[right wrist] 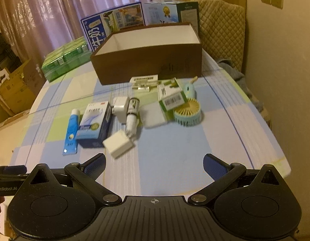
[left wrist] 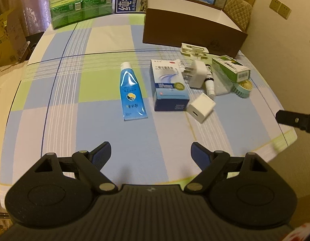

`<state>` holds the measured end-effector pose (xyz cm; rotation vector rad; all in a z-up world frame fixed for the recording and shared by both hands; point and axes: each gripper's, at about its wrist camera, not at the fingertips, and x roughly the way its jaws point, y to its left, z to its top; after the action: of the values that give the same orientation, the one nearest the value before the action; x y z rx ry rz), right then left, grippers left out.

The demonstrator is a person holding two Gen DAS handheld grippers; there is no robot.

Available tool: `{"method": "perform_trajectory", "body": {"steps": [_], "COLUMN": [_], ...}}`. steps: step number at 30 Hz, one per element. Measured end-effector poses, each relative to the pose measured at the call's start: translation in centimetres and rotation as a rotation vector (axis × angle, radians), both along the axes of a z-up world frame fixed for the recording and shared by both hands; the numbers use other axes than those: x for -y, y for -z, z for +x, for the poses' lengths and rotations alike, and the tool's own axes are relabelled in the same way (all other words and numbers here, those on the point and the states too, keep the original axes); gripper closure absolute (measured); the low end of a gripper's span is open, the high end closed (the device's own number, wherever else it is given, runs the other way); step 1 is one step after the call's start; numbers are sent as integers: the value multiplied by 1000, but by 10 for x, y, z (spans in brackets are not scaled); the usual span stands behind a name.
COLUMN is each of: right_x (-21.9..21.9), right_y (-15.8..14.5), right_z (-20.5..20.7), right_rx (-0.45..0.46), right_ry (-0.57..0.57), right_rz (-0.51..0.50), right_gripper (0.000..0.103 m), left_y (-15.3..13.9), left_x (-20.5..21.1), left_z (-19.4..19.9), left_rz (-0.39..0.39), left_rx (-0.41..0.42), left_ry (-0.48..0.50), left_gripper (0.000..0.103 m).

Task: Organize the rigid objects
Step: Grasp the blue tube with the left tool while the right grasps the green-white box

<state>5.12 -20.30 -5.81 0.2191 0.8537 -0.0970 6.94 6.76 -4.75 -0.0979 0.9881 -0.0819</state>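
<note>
The checked surface (left wrist: pixel 74 92) carries a brown box (right wrist: pixel 148 60) at 12 o'clock, open-topped with a white inside. Just before it lies a cluster: blue medicine carton (left wrist: pixel 169 84), blue tube (left wrist: pixel 131 92) at its 9 o'clock, green carton (right wrist: pixel 171 98) propped on a round fan (right wrist: pixel 188 111), white plug adapter (left wrist: pixel 197 73), white cube charger (left wrist: pixel 201 107) nearest. The left hand-held gripper (left wrist: pixel 150 154) and right hand-held gripper (right wrist: pixel 155 165) hover spread wide, holding nothing
</note>
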Motion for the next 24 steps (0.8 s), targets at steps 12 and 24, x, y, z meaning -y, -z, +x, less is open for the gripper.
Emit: {"method": "perform_trajectory", "body": {"steps": [12, 24], "right_x": [37, 81], "right_y": [10, 23], "right_z": [79, 132], "right_rx": [14, -20], "right_ry": [-1, -7], "right_rz": [-13, 0], "right_gripper": [2, 2], "left_y": [23, 53], "left_x": [-16, -16], "left_z": [64, 134], "left_rz": [3, 51], "left_rx": [-16, -49], "left_ry": [-78, -70], "left_gripper": [32, 47]}}
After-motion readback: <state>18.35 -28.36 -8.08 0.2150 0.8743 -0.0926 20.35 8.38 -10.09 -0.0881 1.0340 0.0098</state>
